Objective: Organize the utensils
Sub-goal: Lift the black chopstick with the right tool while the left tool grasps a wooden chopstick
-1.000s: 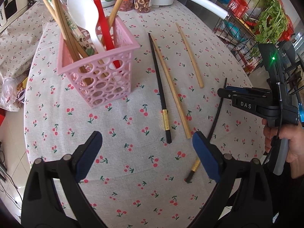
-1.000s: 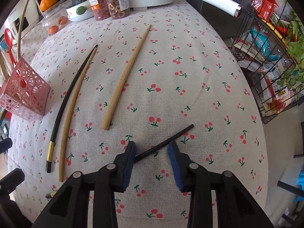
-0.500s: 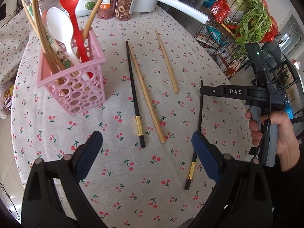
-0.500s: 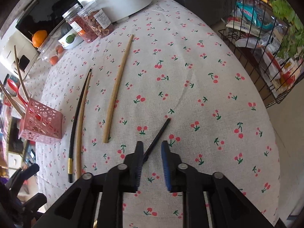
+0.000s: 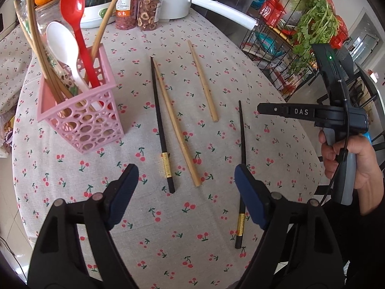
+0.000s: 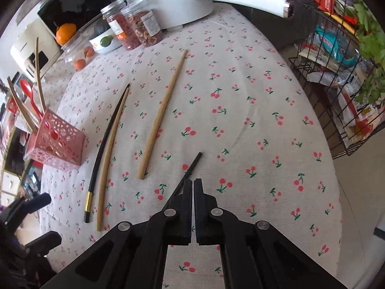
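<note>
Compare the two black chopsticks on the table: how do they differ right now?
1. The left black chopstick lies right alongside a wooden chopstick; the right black chopstick lies alone.
2. The left black chopstick sits nearer the pink basket; the right black chopstick sits nearer the table's edge.
3. The right black chopstick passes behind a finger of the left gripper; the left black chopstick shows whole.

Shared: black, gold band, flat on the tablecloth.
</note>
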